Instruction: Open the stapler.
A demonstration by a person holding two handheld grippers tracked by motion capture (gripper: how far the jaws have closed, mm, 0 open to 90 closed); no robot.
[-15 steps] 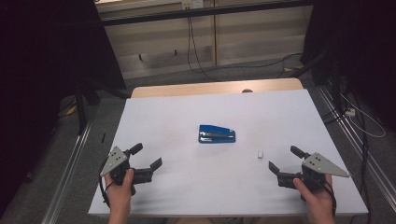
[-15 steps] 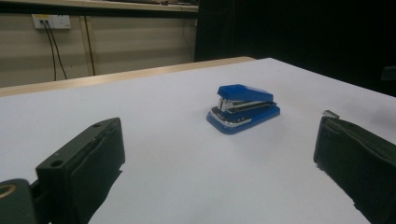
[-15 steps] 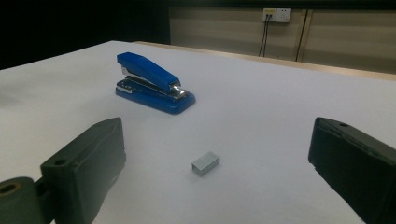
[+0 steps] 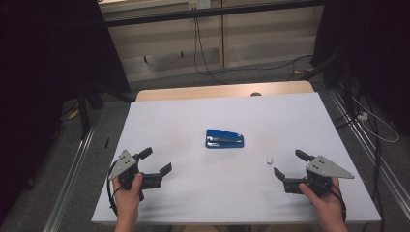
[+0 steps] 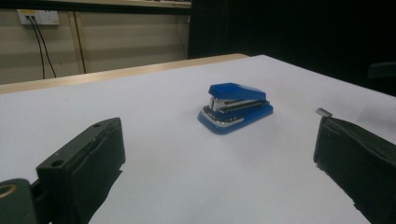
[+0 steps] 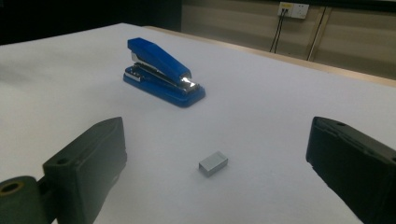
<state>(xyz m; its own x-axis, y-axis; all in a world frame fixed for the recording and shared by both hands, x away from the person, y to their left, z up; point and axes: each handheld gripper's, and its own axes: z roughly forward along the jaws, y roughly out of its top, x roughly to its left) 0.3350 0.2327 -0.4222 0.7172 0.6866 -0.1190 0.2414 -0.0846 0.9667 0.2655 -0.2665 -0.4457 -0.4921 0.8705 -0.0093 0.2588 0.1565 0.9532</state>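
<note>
No visible change from half a second ago: both hands, the stapler and the staple block sit where they were

Left gripper point(image 4: 154, 162) low over the near left of the tabletop point(image 4: 193, 116), fingers point(image 5: 84, 168) spread wide, released, nothing between them. Right gripper point(image 4: 290, 164) low over the near right, fingers point(image 6: 88, 163) also spread wide and released, holding nothing

Blue stapler point(image 4: 224, 138) lies flat on its base mid-tabletop, ahead of both sets of fingers and well apart from each, roughly between the two grippers but further out. Long axis runs across the tabletop, side to side in the high view. In the left gripper view the stapler point(image 5: 236, 106) shows its raised hinge end nearer those fingers; in the right gripper view the stapler point(image 6: 163, 72) shows its low front end, with the shiny metal, turned toward those fingers

Small grey staple block point(image 4: 270, 158) lies flat on the tabletop just ahead of the right fingers, in line with the gap between them in the right gripper view point(image 6: 213, 163), not touching them, near the stapler's front end but apart from it
</note>
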